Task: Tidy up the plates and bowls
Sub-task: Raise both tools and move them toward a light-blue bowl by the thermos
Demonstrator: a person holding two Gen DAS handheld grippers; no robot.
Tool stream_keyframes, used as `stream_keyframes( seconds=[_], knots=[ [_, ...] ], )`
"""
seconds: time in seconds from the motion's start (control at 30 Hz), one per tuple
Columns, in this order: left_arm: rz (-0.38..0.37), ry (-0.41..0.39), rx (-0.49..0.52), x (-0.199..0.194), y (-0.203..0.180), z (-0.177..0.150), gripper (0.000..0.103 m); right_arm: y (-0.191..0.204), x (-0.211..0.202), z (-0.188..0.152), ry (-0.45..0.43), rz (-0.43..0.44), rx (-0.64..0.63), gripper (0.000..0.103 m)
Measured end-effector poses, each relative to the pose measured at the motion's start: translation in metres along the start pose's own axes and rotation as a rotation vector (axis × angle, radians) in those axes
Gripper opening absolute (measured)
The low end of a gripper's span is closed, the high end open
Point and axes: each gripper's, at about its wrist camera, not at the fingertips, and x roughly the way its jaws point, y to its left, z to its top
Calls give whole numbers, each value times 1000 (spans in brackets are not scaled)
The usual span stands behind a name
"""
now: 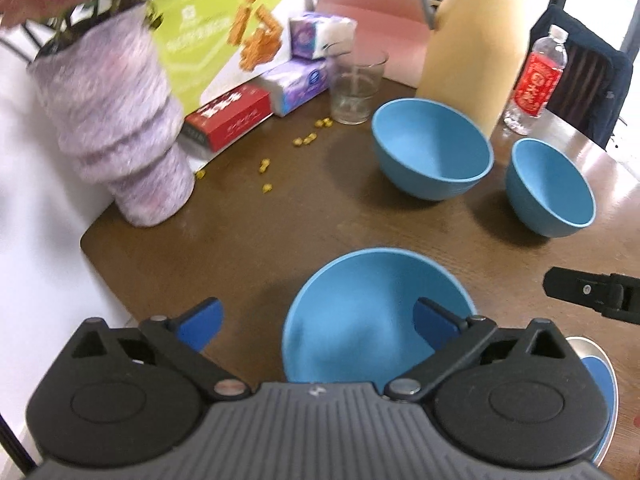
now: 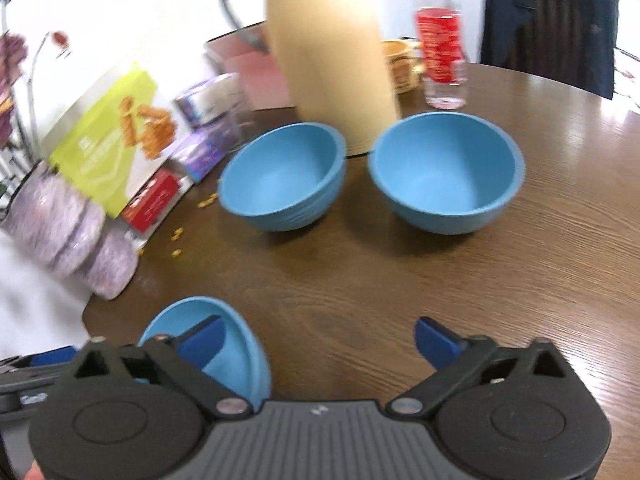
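Three blue bowls stand on the brown wooden table. The nearest bowl lies right under my left gripper, which is open: one blue finger hangs over the bowl's inside, the other over bare table to its left. Two more bowls stand further back, side by side. In the right wrist view the right gripper is open too, its left finger over the near bowl, its right finger over the table. The far bowls are upright and apart. A blue plate with a silvery rim shows at the lower right.
A lilac vase stands by the table's left edge. Behind the bowls are a beige jug, a glass, a red-labelled bottle, boxes and tissue packs. Yellow crumbs are scattered. A chair holds a dark jacket.
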Motion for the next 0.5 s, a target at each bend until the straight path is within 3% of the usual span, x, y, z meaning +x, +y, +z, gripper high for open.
stream_keyframes(
  seconds=[0.5],
  knots=[
    [-42, -20, 59, -21, -55, 20, 103, -50, -45, 0, -36, -72, 98, 103]
  ],
)
